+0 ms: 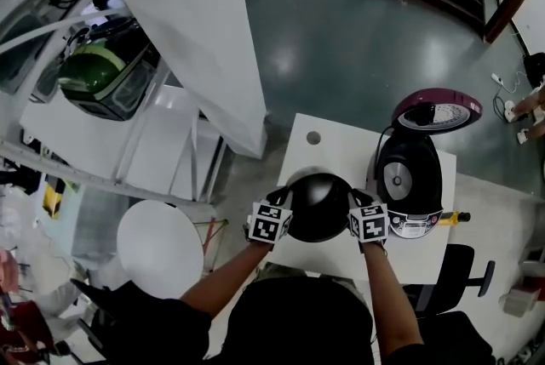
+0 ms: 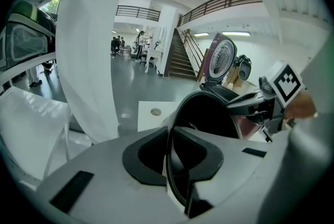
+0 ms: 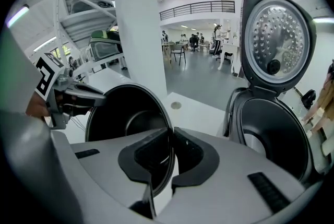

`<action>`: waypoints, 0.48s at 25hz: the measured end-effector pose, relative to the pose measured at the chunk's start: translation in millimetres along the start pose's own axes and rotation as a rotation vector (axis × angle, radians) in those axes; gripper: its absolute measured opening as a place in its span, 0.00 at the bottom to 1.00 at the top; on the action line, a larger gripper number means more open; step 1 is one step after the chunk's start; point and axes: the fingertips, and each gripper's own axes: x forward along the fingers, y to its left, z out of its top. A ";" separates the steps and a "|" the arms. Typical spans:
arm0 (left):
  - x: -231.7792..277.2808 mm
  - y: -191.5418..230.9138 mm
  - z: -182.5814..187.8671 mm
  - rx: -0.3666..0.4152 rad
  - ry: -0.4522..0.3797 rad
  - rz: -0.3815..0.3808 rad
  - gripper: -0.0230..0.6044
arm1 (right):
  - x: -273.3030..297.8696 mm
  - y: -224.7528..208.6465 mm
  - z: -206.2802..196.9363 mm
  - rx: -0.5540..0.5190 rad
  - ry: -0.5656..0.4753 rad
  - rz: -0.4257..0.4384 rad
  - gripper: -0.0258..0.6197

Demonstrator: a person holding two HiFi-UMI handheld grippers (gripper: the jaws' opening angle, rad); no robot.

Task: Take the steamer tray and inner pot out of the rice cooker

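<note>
Nearest, low in the head view: two forearms point(image 1: 230, 274) reaching forward, one to each side of the load. At left, left gripper point(image 2: 169, 157) clenched on the thin rim of the inner pot point(image 1: 319, 203), rim edge-on between the pads. Pot already out of the cooker, carried over the white table point(image 1: 328, 142); whether touching it, not clear. Right gripper point(image 3: 171, 157) pinched on the opposite rim. Two-sided hold probably chosen to keep a smooth round bowl level and stop it swinging. Further right, rice cooker point(image 1: 409, 180) standing with lid point(image 1: 437, 111) up, cavity dark, nothing seen inside. Steamer tray not made out in any view. Likely a set-down beside the cooker.
</note>
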 end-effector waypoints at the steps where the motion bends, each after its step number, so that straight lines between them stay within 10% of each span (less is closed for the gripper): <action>1: 0.2 0.1 -1.4 -0.007 0.004 -0.007 0.09 | -0.3 0.3 -0.4 0.003 0.003 0.002 0.09; 12: 9.2 -3.0 -23.9 -0.152 0.083 -0.080 0.09 | 6.3 -3.0 -7.9 -0.004 0.090 0.021 0.09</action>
